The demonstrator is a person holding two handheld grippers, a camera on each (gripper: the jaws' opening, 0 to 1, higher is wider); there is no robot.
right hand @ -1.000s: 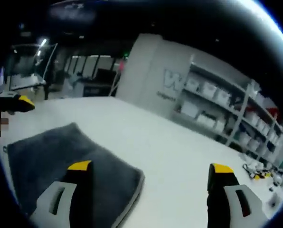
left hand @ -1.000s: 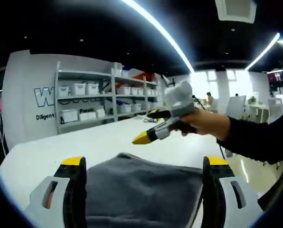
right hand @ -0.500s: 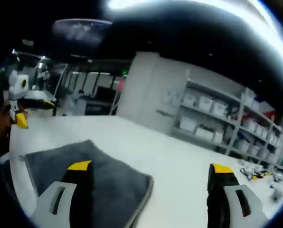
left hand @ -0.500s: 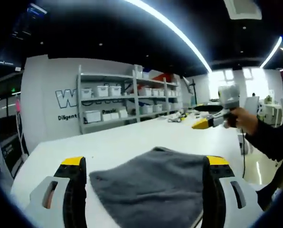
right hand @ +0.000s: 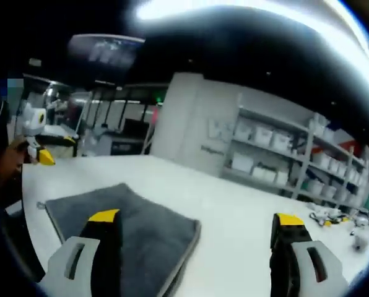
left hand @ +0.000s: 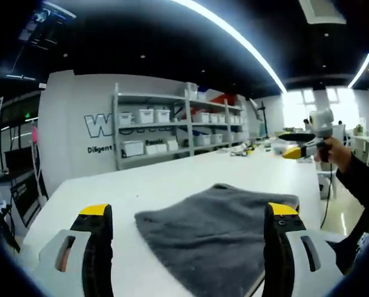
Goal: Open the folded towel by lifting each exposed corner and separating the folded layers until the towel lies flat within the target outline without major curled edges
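Note:
A folded grey towel (left hand: 215, 229) lies on the white table (left hand: 141, 185), and its near part reaches between my left gripper's jaws. My left gripper (left hand: 187, 213) is open above the table and touches nothing. In the right gripper view the same towel (right hand: 122, 216) lies at the lower left, partly behind the left jaw. My right gripper (right hand: 197, 218) is open and holds nothing. In the left gripper view the right gripper (left hand: 308, 143) shows far off at the right, in a person's hand. In the right gripper view the left gripper (right hand: 39, 145) shows at the far left, held in a hand.
Shelves with white bins (left hand: 172, 133) stand along the back wall beyond the table; they appear again as shelves (right hand: 277, 154). Small items (left hand: 246, 150) lie at the table's far end. A dark sleeve (left hand: 364, 179) is at the right edge.
Both cameras have pulled back and apart. The right gripper has moved away to the right of the towel in the left view. More of the towel and table shows now.

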